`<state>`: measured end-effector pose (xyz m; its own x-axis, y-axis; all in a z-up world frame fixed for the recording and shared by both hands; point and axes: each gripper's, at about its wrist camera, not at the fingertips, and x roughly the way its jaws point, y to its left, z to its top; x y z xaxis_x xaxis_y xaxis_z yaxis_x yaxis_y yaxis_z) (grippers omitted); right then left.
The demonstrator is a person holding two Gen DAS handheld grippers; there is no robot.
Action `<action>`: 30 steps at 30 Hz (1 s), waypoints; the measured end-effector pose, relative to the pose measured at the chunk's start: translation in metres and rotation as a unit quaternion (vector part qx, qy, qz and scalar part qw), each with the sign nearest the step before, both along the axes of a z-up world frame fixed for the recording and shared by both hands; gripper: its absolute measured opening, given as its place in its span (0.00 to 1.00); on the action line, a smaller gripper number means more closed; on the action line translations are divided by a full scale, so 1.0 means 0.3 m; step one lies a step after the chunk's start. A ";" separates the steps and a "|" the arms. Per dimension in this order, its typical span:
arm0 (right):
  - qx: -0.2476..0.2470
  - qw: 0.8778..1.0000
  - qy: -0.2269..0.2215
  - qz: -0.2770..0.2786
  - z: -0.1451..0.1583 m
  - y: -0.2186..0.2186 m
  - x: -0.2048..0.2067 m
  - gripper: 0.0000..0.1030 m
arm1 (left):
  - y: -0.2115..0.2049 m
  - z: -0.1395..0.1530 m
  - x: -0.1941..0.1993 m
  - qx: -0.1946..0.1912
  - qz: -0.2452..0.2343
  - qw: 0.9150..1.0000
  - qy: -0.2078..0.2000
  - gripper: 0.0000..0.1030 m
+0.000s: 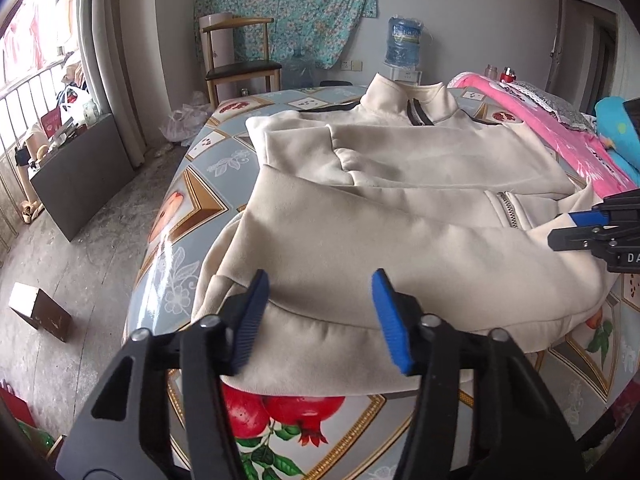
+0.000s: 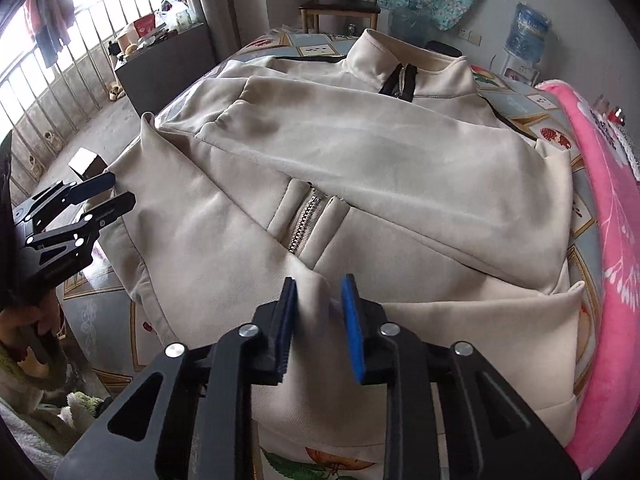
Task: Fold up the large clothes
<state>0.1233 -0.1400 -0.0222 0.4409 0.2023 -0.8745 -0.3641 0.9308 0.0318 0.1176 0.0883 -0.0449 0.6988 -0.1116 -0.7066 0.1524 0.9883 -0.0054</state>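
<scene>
- Pinching a raised fold of the cream fleece zip-up jacket (image 2: 360, 168) near its hem, the right gripper (image 2: 320, 300) has its jaws narrow on the cloth.
- Half-parted, the left gripper (image 1: 316, 300) straddles the jacket's hem at the near edge of the fruit-patterned tablecloth (image 1: 192, 200); whether its pads press the cloth is unclear.
- Lying beyond, sleeves folded across, the jacket's collar reaches the far edge.
</scene>
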 end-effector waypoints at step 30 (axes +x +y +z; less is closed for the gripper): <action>-0.004 0.973 -0.045 -0.226 0.023 -0.508 0.006 0.37 | 0.079 0.010 0.253 0.027 0.009 0.998 0.048 0.37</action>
<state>0.1253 -0.2923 -0.0153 0.5576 -0.0365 -0.8293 0.0810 0.9967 0.0106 0.1935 0.1119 -0.0419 0.6290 -0.0600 -0.7751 0.1366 0.9900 0.0342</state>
